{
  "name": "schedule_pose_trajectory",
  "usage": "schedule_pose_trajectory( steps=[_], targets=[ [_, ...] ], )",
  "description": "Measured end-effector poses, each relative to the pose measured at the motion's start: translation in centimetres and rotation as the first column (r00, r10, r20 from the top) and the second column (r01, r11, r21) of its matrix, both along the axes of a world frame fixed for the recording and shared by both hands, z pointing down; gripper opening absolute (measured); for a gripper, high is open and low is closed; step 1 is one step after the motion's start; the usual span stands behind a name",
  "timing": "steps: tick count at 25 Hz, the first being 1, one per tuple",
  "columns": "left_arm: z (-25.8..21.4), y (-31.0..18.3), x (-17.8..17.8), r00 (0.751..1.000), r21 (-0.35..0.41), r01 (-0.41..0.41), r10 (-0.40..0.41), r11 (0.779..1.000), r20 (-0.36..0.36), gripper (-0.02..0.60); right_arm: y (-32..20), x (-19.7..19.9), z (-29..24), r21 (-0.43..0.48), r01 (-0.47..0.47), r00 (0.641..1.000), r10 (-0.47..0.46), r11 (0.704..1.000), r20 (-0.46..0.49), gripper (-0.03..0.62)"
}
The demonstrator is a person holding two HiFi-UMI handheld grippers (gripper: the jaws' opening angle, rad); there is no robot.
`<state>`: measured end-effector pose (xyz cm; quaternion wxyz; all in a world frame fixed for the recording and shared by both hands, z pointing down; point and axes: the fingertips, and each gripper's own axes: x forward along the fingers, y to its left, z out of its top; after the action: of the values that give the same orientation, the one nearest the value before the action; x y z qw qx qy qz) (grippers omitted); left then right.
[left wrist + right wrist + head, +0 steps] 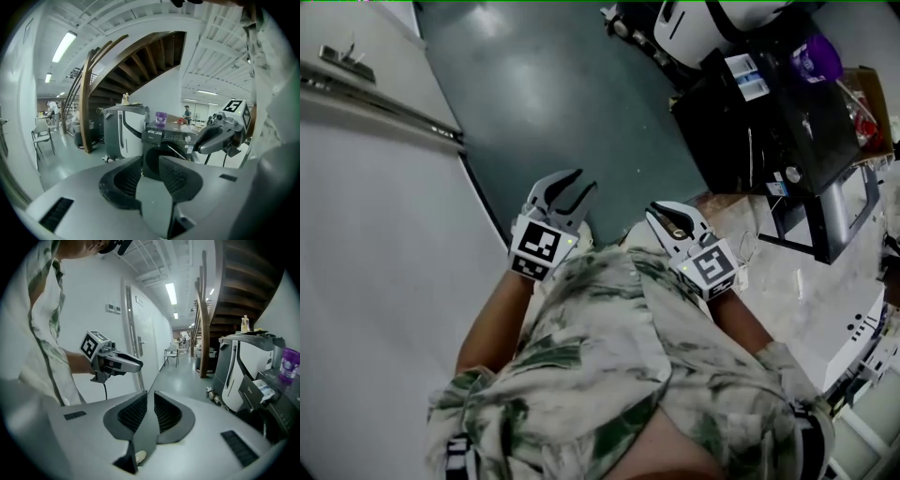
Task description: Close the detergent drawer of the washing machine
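At 6 o'clock in the head view, nearest to the camera, a leaf-patterned shirt (609, 375) is seen from above. Just beyond its edge the two grippers are held in the air over the floor (534, 84), side by side and not touching.

The left gripper (581, 183) is placed at 9 o'clock of the right gripper (661, 214). In the left gripper view its fingers (119, 183) are spread wide and nothing is held between them. In the right gripper view, the fingers (133, 413) of the right gripper are separated only by a narrow gap, and nothing is held there either.

A white door (375, 281) is seen at 9 o'clock of the grippers.

Farther away, at 2 o'clock of the grippers and well apart from them, the dark washing machine (806, 122) is located. A purple cup (820, 56) is placed on its top. The detergent drawer (746, 77) is found at the upper front of the machine. It appears to be pulled out, with white and blue parts visible. Neither gripper is near it.
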<state>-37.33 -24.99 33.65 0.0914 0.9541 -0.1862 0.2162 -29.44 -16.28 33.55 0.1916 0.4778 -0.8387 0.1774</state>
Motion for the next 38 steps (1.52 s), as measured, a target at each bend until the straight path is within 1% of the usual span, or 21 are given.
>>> schedule_pose_trajectory(
  steps=[3,7,10,13,17,20,22,27,32,35,38],
  targets=[
    [-0.5,-0.9,4.0,0.998,-0.005,-0.064,0.064,0.998,-0.004,0.13,-0.1,3.4,-0.7,-0.006,-0.076,0.997,0.076,0.997,-0.003,0.066],
    [0.0,-2.2,10.8,0.988,-0.007,-0.155,0.155,0.988,0.013,0.13,-0.4,9.7,-0.3,-0.005,-0.191,0.982,0.191,0.982,0.014,0.064],
    [0.2,-2.6,15.9,0.977,-0.015,-0.209,0.209,0.978,0.035,0.13,-0.4,14.9,-0.9,-0.004,-0.269,0.963,0.269,0.963,0.026,0.064],
    [0.1,-2.7,20.4,0.96,-0.002,-0.277,0.277,0.961,0.05,0.13,-0.1,19.2,-1.6,0.012,-0.339,0.941,0.338,0.941,0.032,0.064],
    [0.4,-2.8,25.9,0.945,0.005,-0.322,0.321,0.947,0.058,0.13,0.8,24.4,-2.4,0.046,-0.406,0.914,0.405,0.913,0.029,0.063],
    [0.4,-2.9,30.1,0.938,0.02,-0.345,0.343,0.938,0.055,0.13,2.3,28.1,-2.6,0.068,-0.473,0.881,0.472,0.878,0.035,0.063],
    [0.8,-3.2,32.4,0.936,0.032,-0.35,0.348,0.936,0.056,0.13,3.6,30.2,-2.3,0.067,-0.525,0.851,0.524,0.848,0.041,0.063],
    [2.7,-4.5,36.8,0.931,0.007,-0.357,0.355,0.934,0.082,0.13,6.1,34.3,-1.7,0.054,-0.639,0.769,0.636,0.768,0.06,0.063],
    [4.6,-7.0,41.2,0.931,-0.001,-0.356,0.355,0.934,0.083,0.13,6.4,37.6,-1.2,0.043,-0.709,0.705,0.707,0.704,0.047,0.063],
    [5.5,-8.4,44.0,0.924,0.008,-0.375,0.373,0.927,0.084,0.13,5.9,39.7,-1.5,0.044,-0.75,0.662,0.749,0.66,0.039,0.06],
    [6.5,-9.9,46.7,0.915,0.018,-0.395,0.392,0.919,0.095,0.13,4.9,41.7,-1.9,0.043,-0.775,0.632,0.774,0.631,0.033,0.057]
  ],
)
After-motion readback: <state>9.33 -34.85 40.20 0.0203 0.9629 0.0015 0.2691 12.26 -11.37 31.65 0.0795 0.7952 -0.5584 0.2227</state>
